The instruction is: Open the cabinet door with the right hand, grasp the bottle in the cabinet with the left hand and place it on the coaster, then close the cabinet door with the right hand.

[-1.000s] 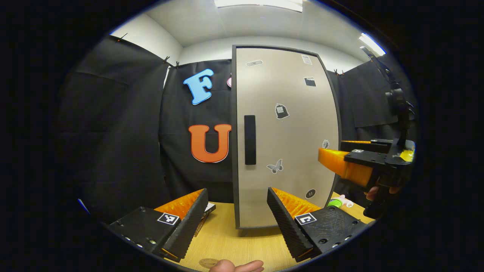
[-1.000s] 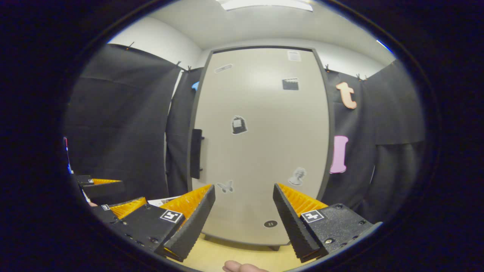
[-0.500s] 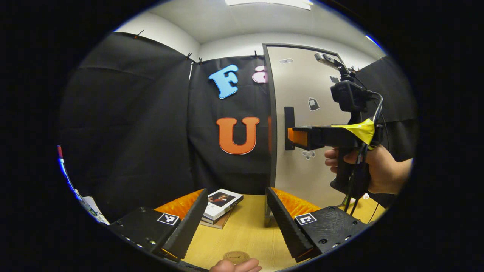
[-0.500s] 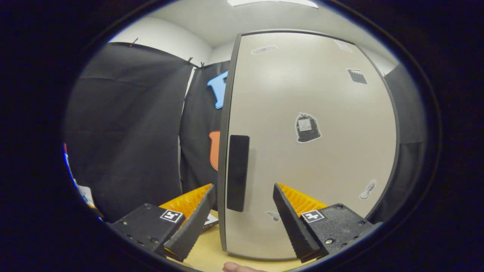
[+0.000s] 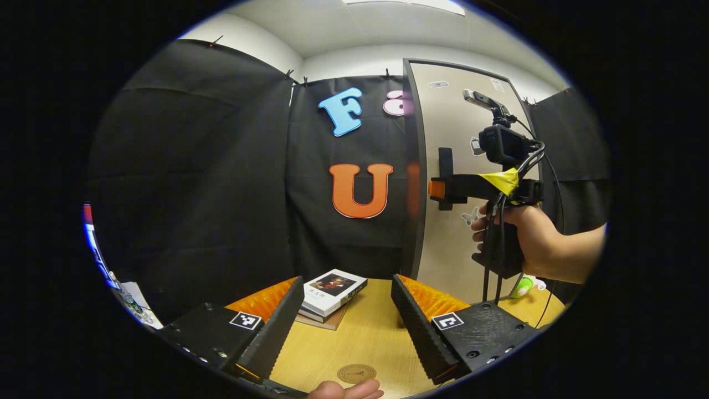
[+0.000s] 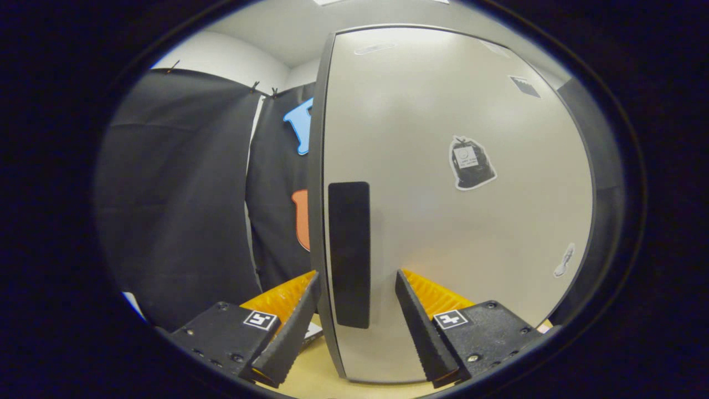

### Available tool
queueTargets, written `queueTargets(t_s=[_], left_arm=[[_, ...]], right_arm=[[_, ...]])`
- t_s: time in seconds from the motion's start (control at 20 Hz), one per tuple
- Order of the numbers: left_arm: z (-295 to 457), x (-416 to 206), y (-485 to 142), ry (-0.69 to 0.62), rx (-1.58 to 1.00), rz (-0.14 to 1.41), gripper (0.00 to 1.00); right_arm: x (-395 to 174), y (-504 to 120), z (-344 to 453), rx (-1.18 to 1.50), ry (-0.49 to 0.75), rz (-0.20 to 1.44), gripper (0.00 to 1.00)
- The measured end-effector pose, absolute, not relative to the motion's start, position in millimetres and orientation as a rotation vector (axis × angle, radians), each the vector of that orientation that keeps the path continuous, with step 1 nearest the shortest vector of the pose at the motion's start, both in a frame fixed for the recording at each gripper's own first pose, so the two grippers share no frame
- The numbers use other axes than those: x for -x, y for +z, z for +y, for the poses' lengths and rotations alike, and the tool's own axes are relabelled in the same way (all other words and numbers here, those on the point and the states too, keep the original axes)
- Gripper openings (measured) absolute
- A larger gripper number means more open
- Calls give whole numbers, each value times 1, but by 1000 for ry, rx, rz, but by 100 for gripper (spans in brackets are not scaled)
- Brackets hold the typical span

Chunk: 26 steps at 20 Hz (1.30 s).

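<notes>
In the left gripper view, the left gripper [image 5: 343, 321] hangs low over the table [image 5: 360, 343] with its jaws wide and nothing between them, likely waiting its turn. Just ahead of its fingers lies the round coaster [image 5: 356, 373], on bare wood where the bottle is meant to land. A little farther back sits a stack of books [image 5: 331, 291], off to the side of that spot. Farther still, a hand [image 5: 526, 238] holds the right gripper [image 5: 437, 189] level at the cabinet door's [image 5: 460, 183] dark handle [image 5: 445, 174]. In the right gripper view, the right gripper [image 6: 354, 327] has its jaws apart on either side of the handle [image 6: 349, 252], lined up to close on it and pull. The door [image 6: 460, 221] looks shut, so the bottle is presumably hidden behind it.
</notes>
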<state>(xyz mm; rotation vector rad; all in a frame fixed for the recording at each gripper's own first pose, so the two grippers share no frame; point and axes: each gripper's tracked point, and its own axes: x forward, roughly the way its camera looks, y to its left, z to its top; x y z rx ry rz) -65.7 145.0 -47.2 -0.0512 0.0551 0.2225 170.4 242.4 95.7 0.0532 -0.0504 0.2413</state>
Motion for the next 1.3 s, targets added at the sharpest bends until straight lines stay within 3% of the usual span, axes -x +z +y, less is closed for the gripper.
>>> queueTargets(t_s=[0.05, 0.15, 0.2, 0.35, 1.3], left_arm=[[145, 64, -47, 219, 51, 58, 96], [145, 62, -48, 208, 51, 60, 96], [144, 60, -49, 205, 50, 61, 96], [145, 60, -49, 199, 41, 65, 96], [115, 78, -64, 92, 24, 105, 96]], right_arm=[[-173, 92, 244, -23, 227, -35, 86], [-173, 88, 245, 3, 211, -9, 44], [-174, 89, 245, -11, 205, -4, 29], [-172, 90, 245, -4, 205, -13, 14], [-78, 88, 221, -102, 273, 8, 8]])
